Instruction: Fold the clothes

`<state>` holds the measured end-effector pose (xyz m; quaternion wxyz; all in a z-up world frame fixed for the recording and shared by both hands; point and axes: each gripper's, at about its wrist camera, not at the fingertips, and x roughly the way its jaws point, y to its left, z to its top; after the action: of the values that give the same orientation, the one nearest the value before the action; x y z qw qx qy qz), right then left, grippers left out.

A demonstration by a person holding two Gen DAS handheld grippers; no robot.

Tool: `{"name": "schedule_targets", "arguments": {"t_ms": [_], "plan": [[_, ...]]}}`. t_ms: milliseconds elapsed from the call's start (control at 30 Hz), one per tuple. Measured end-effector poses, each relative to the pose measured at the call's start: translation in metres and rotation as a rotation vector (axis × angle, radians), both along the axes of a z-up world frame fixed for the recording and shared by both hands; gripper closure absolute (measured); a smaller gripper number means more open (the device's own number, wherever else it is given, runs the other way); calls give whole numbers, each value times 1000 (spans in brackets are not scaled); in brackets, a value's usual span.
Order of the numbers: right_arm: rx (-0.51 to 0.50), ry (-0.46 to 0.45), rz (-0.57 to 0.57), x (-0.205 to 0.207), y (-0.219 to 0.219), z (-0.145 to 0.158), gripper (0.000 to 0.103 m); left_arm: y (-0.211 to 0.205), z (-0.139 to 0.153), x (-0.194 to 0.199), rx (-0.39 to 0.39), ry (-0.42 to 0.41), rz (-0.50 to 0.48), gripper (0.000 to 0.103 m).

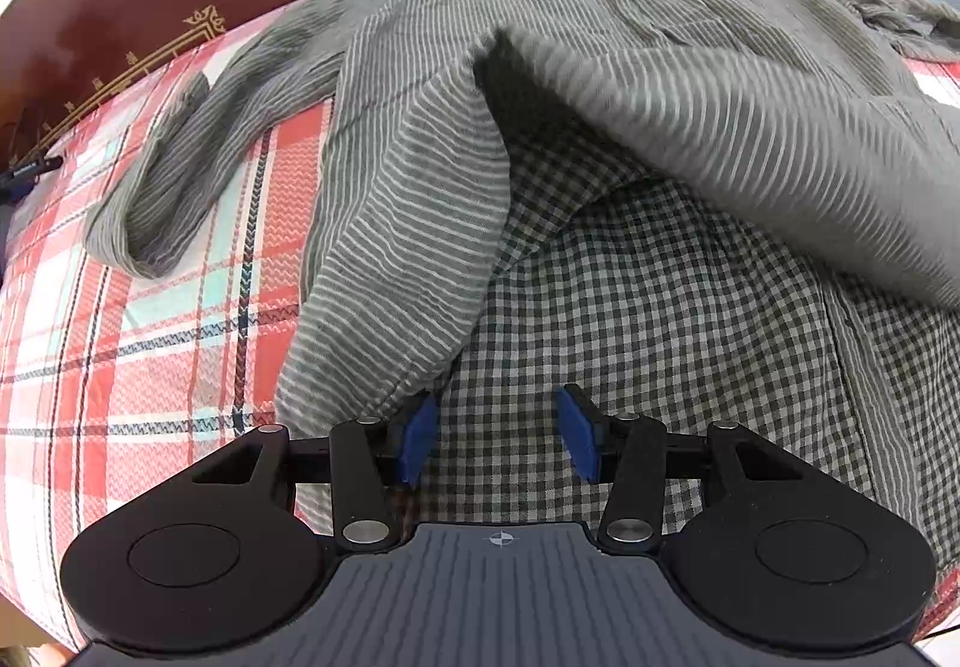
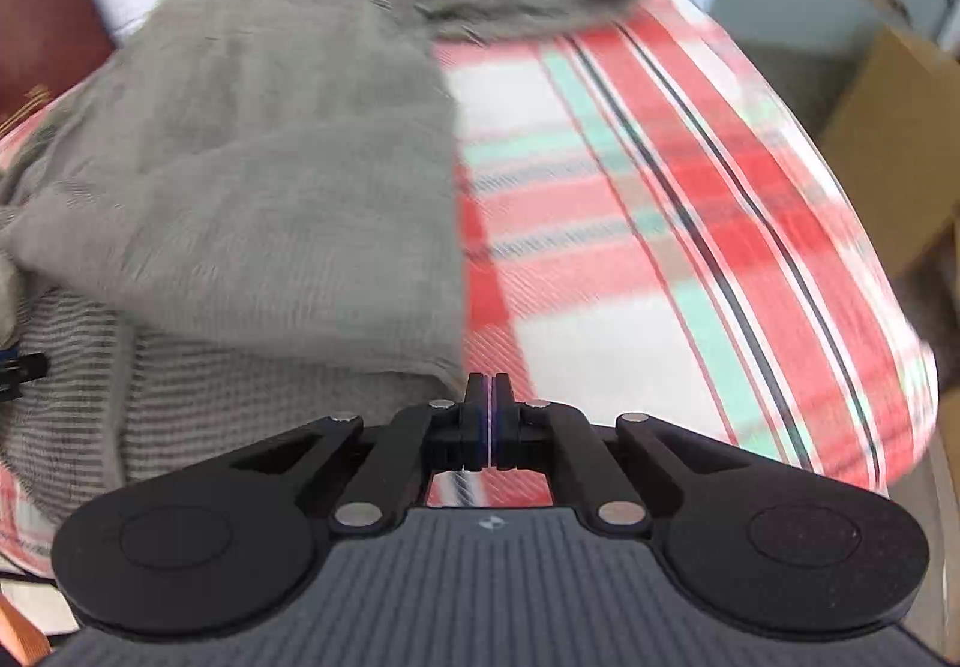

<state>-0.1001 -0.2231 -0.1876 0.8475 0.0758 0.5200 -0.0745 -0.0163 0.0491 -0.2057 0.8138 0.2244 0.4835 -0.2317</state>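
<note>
— Where do the grippers stand?

— The left gripper (image 1: 498, 436) sits low at the bottom centre of its frame, blue pads (image 1: 418, 436) wide apart, empty, hovering over a checked cloth (image 1: 660, 319). The right gripper (image 2: 489, 415) points forward at the bottom centre of its view, fingers pressed together; a thin pale line shows between them, but whether that is fabric I cannot tell.

— And the clothes?

— A striped shirt (image 1: 540, 19) spreads across the plaid bedcover (image 1: 150, 307), one sleeve (image 1: 198, 151) trailing to the left of the frame. Its hem is raised in the centre right, blurred, baring the checked cloth beneath. In the right view the shirt fills the upper left, its edge just beside the closed fingers.

— Any containers?

— A cardboard box (image 2: 894, 139) at the right edge; contents hidden.
</note>
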Motion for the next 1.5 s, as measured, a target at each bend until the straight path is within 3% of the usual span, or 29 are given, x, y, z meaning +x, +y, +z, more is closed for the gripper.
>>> {"name": "schedule_targets", "arguments": {"t_ms": [200, 300, 333, 500, 600, 700, 833, 900, 1100, 1333, 1500], "plan": [[69, -30, -1, -19, -4, 5, 97, 3, 13, -8, -1, -25, -33, 44], [37, -65, 69, -19, 12, 7, 70, 10, 23, -21, 6, -90, -53, 43], [21, -62, 84, -14, 16, 5, 69, 12, 25, -26, 18, -118, -55, 43], [16, -44, 127, -3, 27, 0, 69, 13, 21, -57, 177, -322, -148, 43], [13, -38, 135, 0, 29, 0, 69, 9, 14, -60, 247, -373, -166, 42], [11, -33, 140, 1, 31, -1, 69, 7, 3, -55, 302, -379, -135, 44], [7, -26, 148, 4, 33, -1, 68, 11, -5, -45, 348, -353, -110, 85], [6, -22, 152, 5, 34, -1, 67, 16, 1, -41, 323, -352, -70, 98], [7, -12, 133, 3, 28, -3, 64, 55, 34, -33, 149, -332, 161, 100], [-1, -10, 121, 4, 27, -5, 64, 72, 24, -30, 129, -224, 223, 101], [-33, -22, 115, 3, 25, -4, 64, 78, 13, -35, 144, -191, 227, 101]]}}
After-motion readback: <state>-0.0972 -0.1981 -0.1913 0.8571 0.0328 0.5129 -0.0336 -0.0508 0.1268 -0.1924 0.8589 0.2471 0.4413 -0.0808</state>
